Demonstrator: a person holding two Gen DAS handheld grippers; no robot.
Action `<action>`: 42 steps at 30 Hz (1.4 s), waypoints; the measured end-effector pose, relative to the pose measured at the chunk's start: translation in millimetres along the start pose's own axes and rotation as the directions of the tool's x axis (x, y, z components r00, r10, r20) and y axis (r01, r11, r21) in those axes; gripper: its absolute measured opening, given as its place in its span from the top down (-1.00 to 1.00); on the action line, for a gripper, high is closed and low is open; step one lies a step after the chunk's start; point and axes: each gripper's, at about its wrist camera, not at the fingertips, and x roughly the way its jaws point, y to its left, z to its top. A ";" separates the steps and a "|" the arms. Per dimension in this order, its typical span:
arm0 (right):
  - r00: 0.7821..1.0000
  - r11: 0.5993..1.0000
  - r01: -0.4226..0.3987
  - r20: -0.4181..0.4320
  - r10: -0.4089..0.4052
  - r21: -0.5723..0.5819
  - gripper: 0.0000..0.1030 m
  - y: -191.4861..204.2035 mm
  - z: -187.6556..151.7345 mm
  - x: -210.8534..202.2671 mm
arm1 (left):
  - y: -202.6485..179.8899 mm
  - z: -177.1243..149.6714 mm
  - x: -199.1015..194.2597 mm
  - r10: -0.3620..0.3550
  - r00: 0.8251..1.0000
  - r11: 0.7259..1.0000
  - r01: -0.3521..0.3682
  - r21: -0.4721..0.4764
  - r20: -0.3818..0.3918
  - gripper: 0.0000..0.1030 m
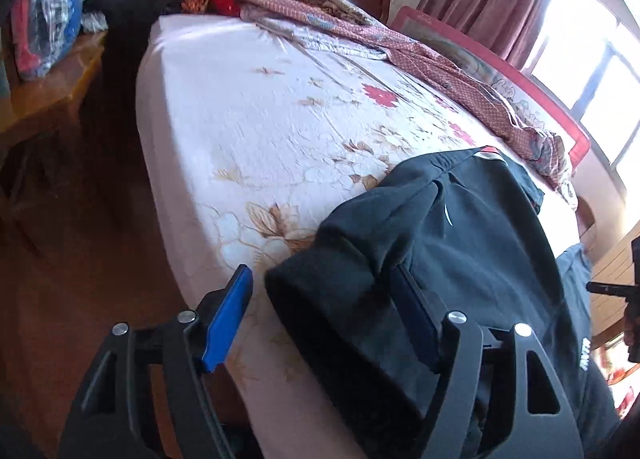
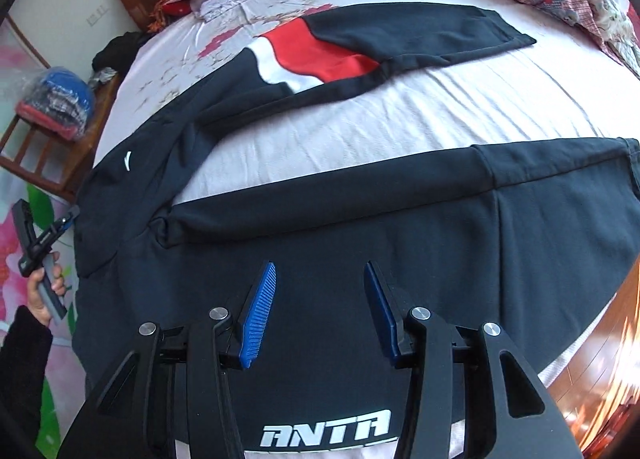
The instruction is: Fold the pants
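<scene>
Right now the right gripper (image 2: 318,313) hovers spread over the dark track pants (image 2: 360,227), nothing pinched. Only its view shows both legs stretching rightward across the bed (image 2: 360,127). Leftward, the left gripper (image 1: 324,323) straddles the waistband, jaws apart.

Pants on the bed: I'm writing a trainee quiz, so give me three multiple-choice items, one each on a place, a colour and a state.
1. Where do the pants lie?
A. on the bed
B. on a chair
C. on the floor

2. What colour is the panel beside the white stripe on the far leg?
A. green
B. red
C. yellow

3. How are the two legs arranged?
A. stacked together
B. spread apart
C. rolled up

Answers: 1 A, the bed sheet shows all around the fabric. 2 B, a bright red patch borders the white. 3 B, bare sheet shows between the legs.
</scene>
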 end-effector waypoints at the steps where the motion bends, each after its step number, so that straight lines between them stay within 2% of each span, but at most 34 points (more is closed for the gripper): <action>1: 1.000 1.000 -0.012 -0.010 0.012 0.003 0.12 2.6 0.1 3.1 | 3.7 0.1 -5.1 -0.025 1.000 1.000 0.025 0.005 0.016 -0.53; 2: 1.000 1.000 -0.021 -0.022 0.021 0.007 0.12 5.0 -0.3 6.8 | 6.5 -0.7 -7.4 -0.057 0.998 0.998 0.057 -0.001 0.014 -0.64; 5: 0.999 1.000 -0.021 -0.045 0.020 -0.006 0.12 14.7 -2.1 16.4 | 10.6 3.1 5.8 -0.070 0.997 0.997 0.071 0.021 -0.015 -0.61; 7: 0.999 1.000 -0.029 -0.045 0.028 -0.011 0.12 19.1 -3.0 16.6 | 15.3 6.8 15.7 -0.115 0.993 0.993 0.115 -0.007 -0.022 -0.53; 9: 0.999 1.000 -0.024 -0.049 0.023 -0.019 0.12 22.0 -2.3 14.8 | 18.0 9.7 24.7 -0.173 0.984 0.985 0.172 -0.030 -0.037 -0.30; 10: 0.999 1.000 -0.025 -0.046 0.024 -0.018 0.12 22.5 -1.3 12.9 | 16.9 9.0 26.5 -0.162 0.986 0.987 0.161 -0.025 -0.041 -0.23; 11: 0.999 0.999 -0.029 -0.042 0.029 -0.014 0.12 21.7 0.5 11.3 | 16.5 8.2 28.1 -0.146 0.988 0.989 0.145 -0.020 -0.051 0.08; 12: 0.999 1.000 -0.029 -0.038 0.029 -0.009 0.12 21.4 2.5 9.7 | 18.2 7.7 28.7 -0.153 0.986 0.988 0.151 -0.042 -0.062 0.27; 14: 0.999 0.999 -0.043 -0.029 0.043 -0.001 0.12 20.4 8.8 7.7 | 16.8 6.6 20.8 -0.124 0.991 0.990 0.120 -0.072 -0.046 0.39; 16: 0.998 0.998 -0.055 -0.024 0.055 0.006 0.12 20.8 19.3 7.7 | -0.8 7.8 5.1 -0.047 0.999 0.998 0.047 -0.032 -0.008 0.51; 18: 0.997 0.997 -0.071 -0.011 0.071 0.013 0.12 21.6 39.9 7.6 | -27.3 12.3 -16.4 -0.015 0.999 1.000 0.015 0.002 0.052 0.66; 19: 0.996 0.995 -0.093 -0.003 0.093 0.030 0.12 20.8 54.9 7.9 | -37.1 15.5 -27.2 -0.001 0.997 1.000 0.000 0.014 0.081 0.67; 22: 0.984 0.975 -0.179 0.027 0.177 0.130 0.08 14.5 114.6 13.1 | -59.2 23.5 -60.2 0.017 0.984 1.000 -0.013 -0.024 0.180 0.72; 23: 0.983 0.971 -0.181 0.032 0.179 0.158 -0.19 13.0 137.5 16.6 | -64.4 24.5 -69.8 0.024 0.977 0.999 -0.017 -0.035 0.211 0.72; 24: 0.982 0.965 -0.191 0.037 0.187 0.179 -0.37 12.1 161.4 21.6 | -70.0 24.0 -80.5 0.010 0.969 0.999 0.002 -0.048 0.246 0.73; 26: 0.976 0.943 -0.220 0.058 0.212 0.250 -0.37 7.2 204.8 33.7 | -76.6 21.0 -97.7 0.011 0.957 0.997 0.013 -0.079 0.290 0.74; 29: 0.974 0.895 -0.214 0.015 0.226 0.391 -0.37 -3.3 254.7 64.9 | -85.2 11.4 -114.2 -0.010 0.944 0.994 0.045 -0.101 0.330 0.74; 31: 0.964 0.828 -0.198 -0.047 0.260 0.525 -0.37 -16.0 271.0 93.1 | -90.3 5.8 -121.2 -0.026 0.939 0.992 0.067 -0.107 0.344 0.74; 33: 0.961 0.743 -0.174 -0.052 0.270 0.647 -0.37 -29.6 273.2 111.3 | -96.4 1.3 -126.5 -0.037 0.936 0.993 0.074 -0.092 0.350 0.74; 34: 0.956 0.732 -0.180 -0.058 0.287 0.657 -0.37 -31.7 277.1 119.7 | -99.1 -0.1 -127.0 -0.042 0.935 0.994 0.076 -0.085 0.352 0.74; 35: 0.959 0.741 -0.164 -0.071 0.275 0.651 -0.37 -31.8 280.0 125.9 | -101.3 -0.4 -127.0 -0.057 0.934 0.993 0.089 -0.077 0.353 0.74; 36: 0.965 0.749 -0.151 -0.068 0.254 0.646 -0.27 -32.5 281.9 128.6 | -103.8 -1.4 -129.2 -0.070 0.932 0.993 0.101 -0.069 0.355 0.74; 37: 0.964 0.768 -0.189 -0.033 0.263 0.612 -0.06 -30.5 284.8 128.9 | -106.5 -3.4 -129.9 -0.074 0.931 0.993 0.101 -0.057 0.357 0.74; 38: 0.969 0.811 -0.194 -0.020 0.245 0.552 0.58 -26.0 288.8 126.8 | -109.8 -5.5 -132.0 -0.069 0.931 0.995 0.091 -0.044 0.359 0.74; 39: 0.974 0.840 -0.185 -0.018 0.225 0.510 0.71 -21.4 288.1 122.9 | -111.8 -7.1 -133.0 -0.057 0.933 0.996 0.076 -0.037 0.356 0.74; 40: 0.972 0.853 -0.202 -0.009 0.235 0.481 0.79 -18.7 286.0 119.0 | -112.5 -10.5 -133.4 -0.049 0.934 0.997 0.068 -0.040 0.355 0.74; 42: 0.964 0.855 -0.258 0.054 0.262 0.450 0.83 -21.7 275.3 97.8 | -107.2 -15.9 -134.2 -0.020 0.934 0.997 0.047 -0.068 0.357 0.74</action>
